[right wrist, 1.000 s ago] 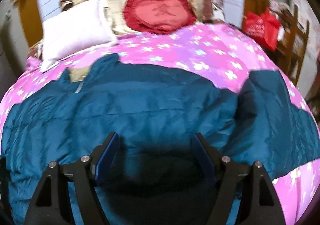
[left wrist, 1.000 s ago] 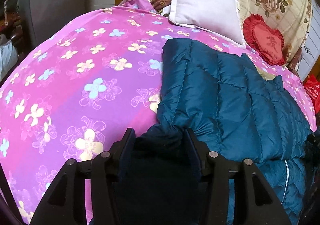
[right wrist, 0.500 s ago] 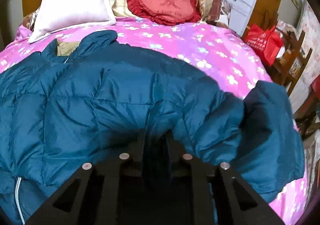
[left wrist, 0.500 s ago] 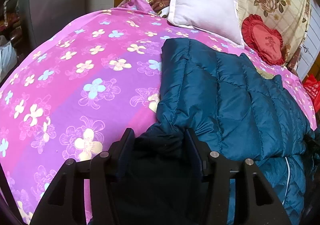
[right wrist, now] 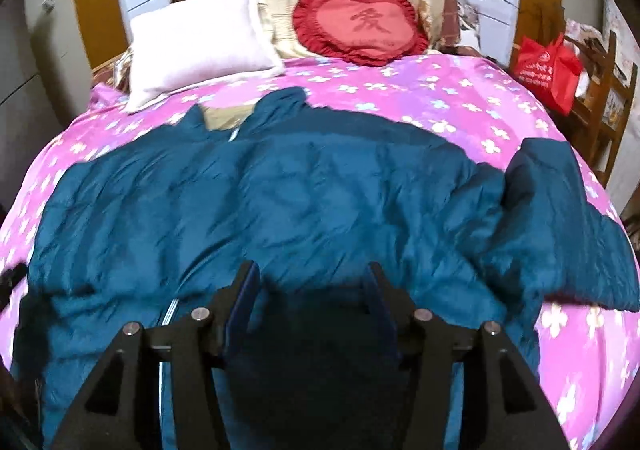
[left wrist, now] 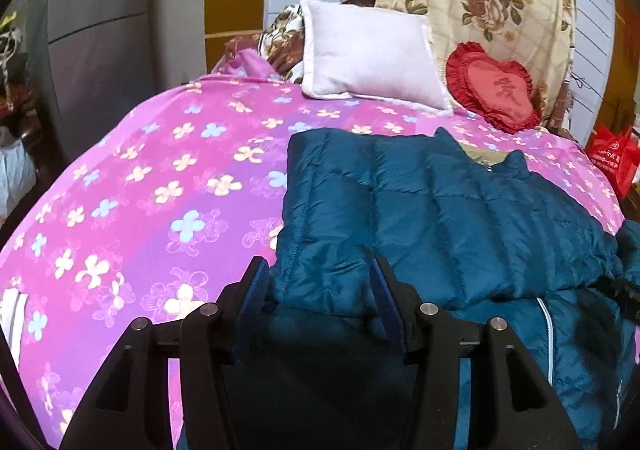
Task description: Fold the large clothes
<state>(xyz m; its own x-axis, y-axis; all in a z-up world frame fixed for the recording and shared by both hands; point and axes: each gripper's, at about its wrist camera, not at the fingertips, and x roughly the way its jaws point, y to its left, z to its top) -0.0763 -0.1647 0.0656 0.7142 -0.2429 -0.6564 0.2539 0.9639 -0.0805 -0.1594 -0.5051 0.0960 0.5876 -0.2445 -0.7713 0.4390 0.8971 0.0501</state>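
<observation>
One sleeve lies folded across my jacket [left wrist: 460, 218]; left tongs [left wrist: 318, 284] grip its edge, right tongs [right wrist: 310, 282], just reopening, hold nothing; other sleeve [right wrist: 560, 210] remains.

We see a quilted jacket [left wrist: 460, 218] of slightly glossy teal cloth just ahead of the left gripper [left wrist: 318, 282], whose matt black plastic fingers carry blue pads. Beyond lie a smooth floral bedsheet [left wrist: 160, 178] and a soft white pillow [left wrist: 368, 58].
</observation>
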